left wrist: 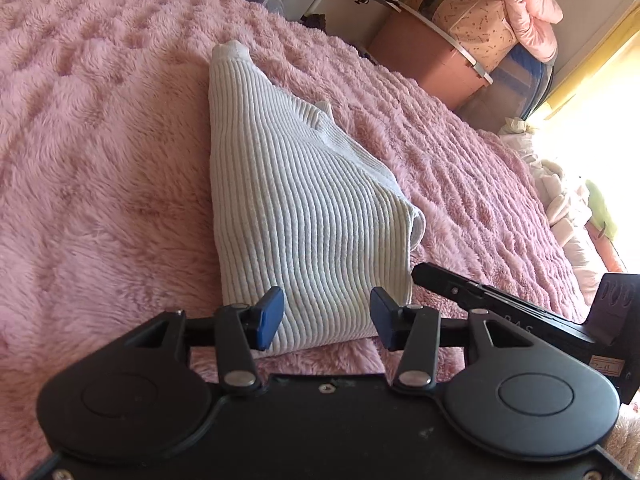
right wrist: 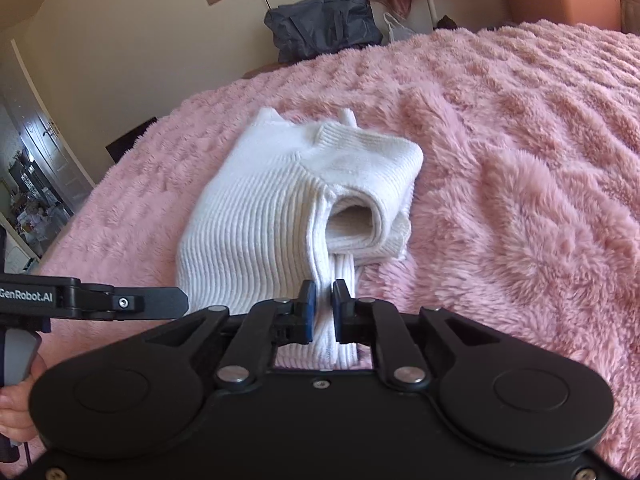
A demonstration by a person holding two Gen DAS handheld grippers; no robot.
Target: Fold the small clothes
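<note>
- We judge the fold well along; the white ribbed garment (right wrist: 288,200) lies doubled over on the pink fluffy blanket (right wrist: 520,160), one sleeve end gaping, so tidying is left
- Our right gripper (right wrist: 324,304) is pressed together, pinching the garment's near edge
- Our left gripper (left wrist: 326,316) is spread, pads astride the near hem, gripping nothing

A: Where can you pass?
B: Bare pink blanket (right wrist: 520,168) lies open all round the folded white sweater (right wrist: 256,208).
A: Obstacles?
B: The dark bag (right wrist: 324,24) and storage boxes (left wrist: 424,56) beyond the bed's edge.
</note>
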